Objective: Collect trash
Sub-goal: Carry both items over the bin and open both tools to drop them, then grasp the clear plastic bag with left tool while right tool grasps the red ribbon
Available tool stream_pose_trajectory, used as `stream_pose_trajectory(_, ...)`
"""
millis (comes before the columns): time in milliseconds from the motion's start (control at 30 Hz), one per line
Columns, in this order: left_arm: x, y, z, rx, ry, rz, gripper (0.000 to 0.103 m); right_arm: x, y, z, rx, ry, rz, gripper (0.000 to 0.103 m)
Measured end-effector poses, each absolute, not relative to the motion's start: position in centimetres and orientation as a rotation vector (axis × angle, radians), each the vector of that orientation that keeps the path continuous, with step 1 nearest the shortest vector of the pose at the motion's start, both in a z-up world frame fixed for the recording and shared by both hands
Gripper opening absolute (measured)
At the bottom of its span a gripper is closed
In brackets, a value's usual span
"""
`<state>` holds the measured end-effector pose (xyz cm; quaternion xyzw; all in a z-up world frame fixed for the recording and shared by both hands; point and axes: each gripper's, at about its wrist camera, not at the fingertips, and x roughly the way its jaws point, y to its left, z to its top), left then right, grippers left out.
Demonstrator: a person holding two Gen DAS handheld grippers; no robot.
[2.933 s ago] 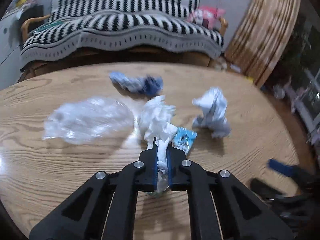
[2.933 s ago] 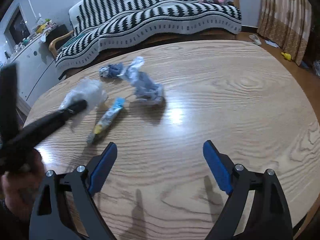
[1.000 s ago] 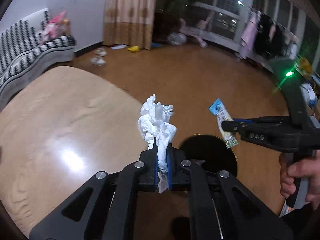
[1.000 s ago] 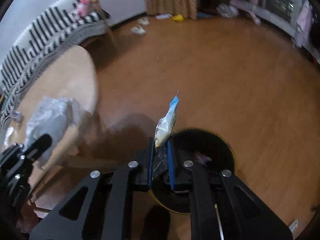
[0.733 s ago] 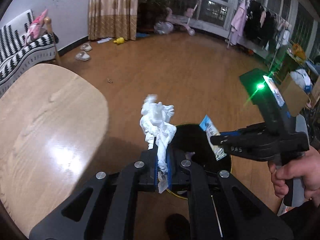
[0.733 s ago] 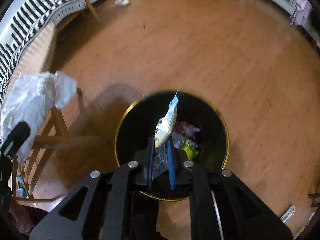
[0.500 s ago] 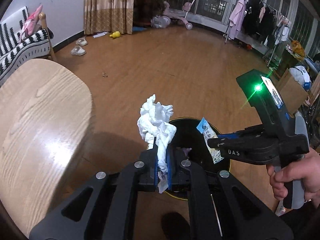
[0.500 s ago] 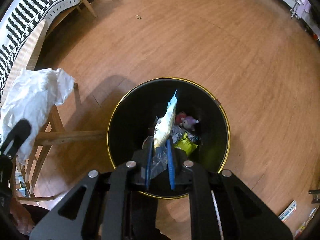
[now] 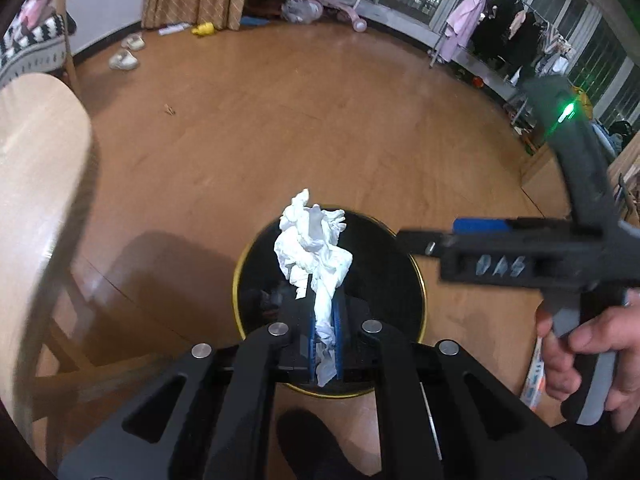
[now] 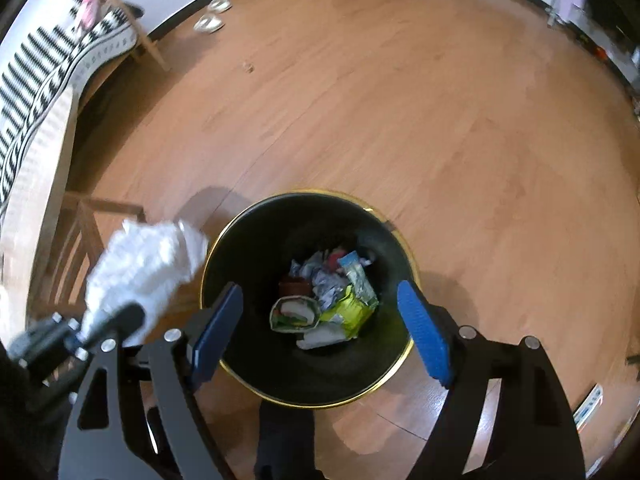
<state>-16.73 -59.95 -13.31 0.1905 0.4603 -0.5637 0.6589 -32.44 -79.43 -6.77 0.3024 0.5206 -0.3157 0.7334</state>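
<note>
My left gripper (image 9: 325, 332) is shut on a crumpled white tissue (image 9: 312, 248), which hangs over the black gold-rimmed bin (image 9: 256, 264) on the floor. In the right wrist view the same tissue (image 10: 140, 264) shows blurred at the bin's left rim. My right gripper (image 10: 320, 328) points down into the bin (image 10: 248, 240); its jaws are opening and nothing is between them. The blue and white snack wrapper (image 10: 358, 276) lies on the heap of trash at the bin's bottom. In the left wrist view the right gripper's blue pad (image 9: 480, 225) reaches in from the right, held by a hand (image 9: 592, 344).
The round wooden table (image 9: 36, 184) stands at the left, a wooden chair frame (image 10: 80, 232) beside the bin. A striped sofa (image 10: 36, 80) is at the far left. Slippers (image 9: 124, 60) and toys lie on the wood floor. A small packet (image 10: 588, 400) lies right of the bin.
My right gripper has opened and the snack wrapper has dropped into the bin. Both grippers have come lower and closer over the bin, the tissue still held.
</note>
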Motion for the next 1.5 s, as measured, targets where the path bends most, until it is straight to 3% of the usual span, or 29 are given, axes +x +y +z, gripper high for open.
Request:
stream_pose_trajectory(100, -17.0, -60.6, -13.9, 0.422, 1.071, -1.310, 0.007, -33.3, -80.5, -5.9, 0.692, 1.100, -0.742, 0.077)
stream_pose_trajectory(133, -17.1, -60.9, -14.2, 0.433, 1.082, -1.311, 0.015, -33.8, -80.7, -5.5, 0.699, 1.083, -0.756, 0.077)
stream_pose_trajectory(233, -17.1, -61.2, -14.6, 0.437, 1.092, -1.293, 0.064, -34.3, -81.0, -4.4, 0.708, 1.033, -0.769, 0.077)
stream_pose_trajectory(267, -17.0, -61.1, -14.5, 0.426, 1.083, -1.282, 0.066, -34.2, -80.9, -4.2, 0.704, 1.027, -0.767, 0.077)
stream_pose_trajectory(400, -16.8, -60.4, -13.6, 0.418, 1.066, -1.272, 0.069, -33.1, -80.1, -2.9, 0.685, 1.004, -0.739, 0.077)
stream_pose_trajectory(533, -15.4, -57.9, -11.3, 0.389, 1.022, -1.218, 0.078, -31.0, -78.2, -0.8, 0.615, 0.973, -0.691, 0.077)
stream_pose_trajectory(833, -7.0, -45.7, -3.4, 0.250, 0.874, -0.941, 0.093, -21.7, -67.5, 4.9, 0.439, 0.880, -0.425, 0.079)
stream_pose_trajectory(1233, 8.7, -21.7, -0.2, 0.125, 0.808, -0.359, 0.095, -6.9, -45.5, 6.2, 0.191, 0.933, -0.031, 0.081)
stream_pose_trajectory(1500, 19.6, -9.6, -2.8, -0.046, 0.861, -0.101, 0.095, -1.8, -35.1, 3.8, 0.080, 1.014, 0.119, 0.081)
